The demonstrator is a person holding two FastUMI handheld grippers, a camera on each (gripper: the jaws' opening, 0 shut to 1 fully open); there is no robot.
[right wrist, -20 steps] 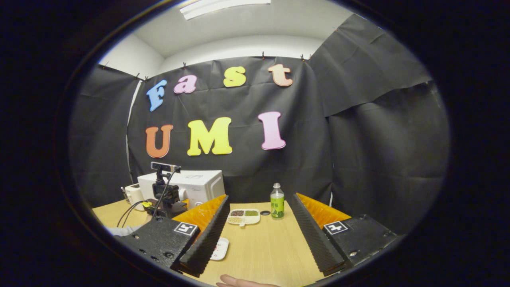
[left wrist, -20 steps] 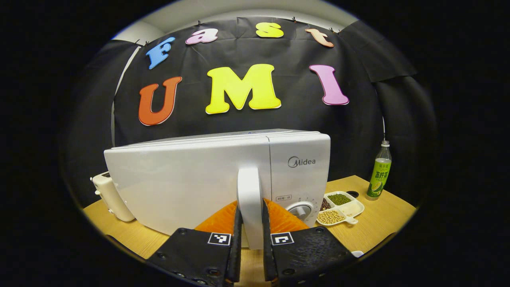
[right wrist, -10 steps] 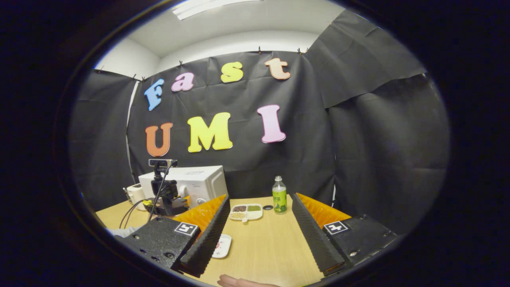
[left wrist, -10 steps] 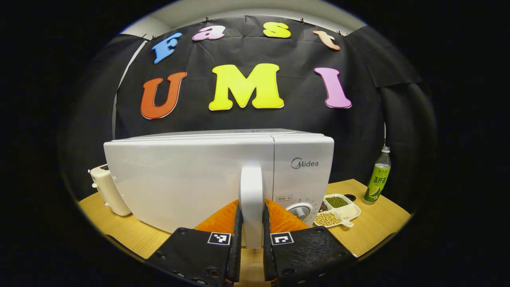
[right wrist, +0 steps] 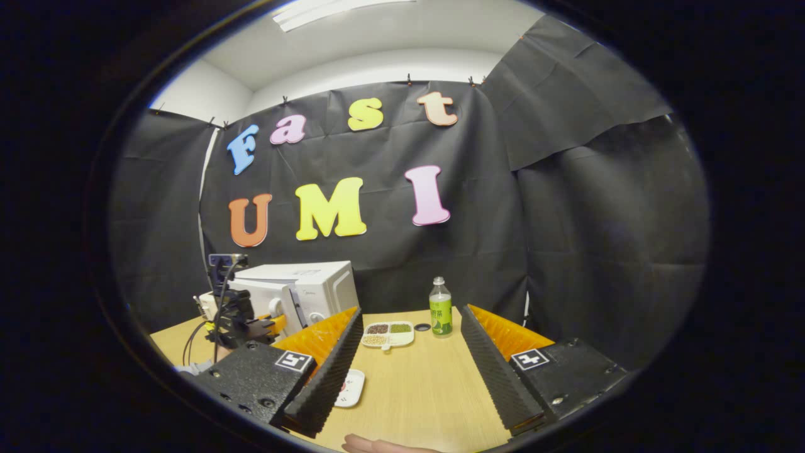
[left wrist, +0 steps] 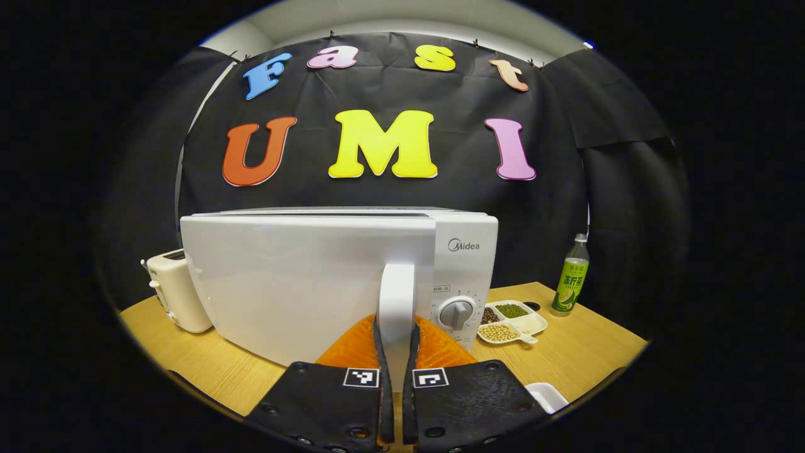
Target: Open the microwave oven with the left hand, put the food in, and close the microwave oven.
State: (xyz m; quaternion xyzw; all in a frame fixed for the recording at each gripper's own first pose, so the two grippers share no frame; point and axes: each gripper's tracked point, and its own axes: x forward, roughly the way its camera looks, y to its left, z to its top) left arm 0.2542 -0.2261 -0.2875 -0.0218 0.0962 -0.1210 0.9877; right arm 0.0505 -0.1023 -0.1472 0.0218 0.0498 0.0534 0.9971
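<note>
We see the left tool clamped on the microwave door's white handle, door ajar. Our right tool gapes wide, holding nothing; a small dish lies at its seven o'clock on the surface.

Microwave door, clamped at its handle by the left gripper, has swung outward from the microwave body; the dial, earlier half hidden behind the gripper, is now fully exposed. In the right gripper view the door stands ajar.
</note>
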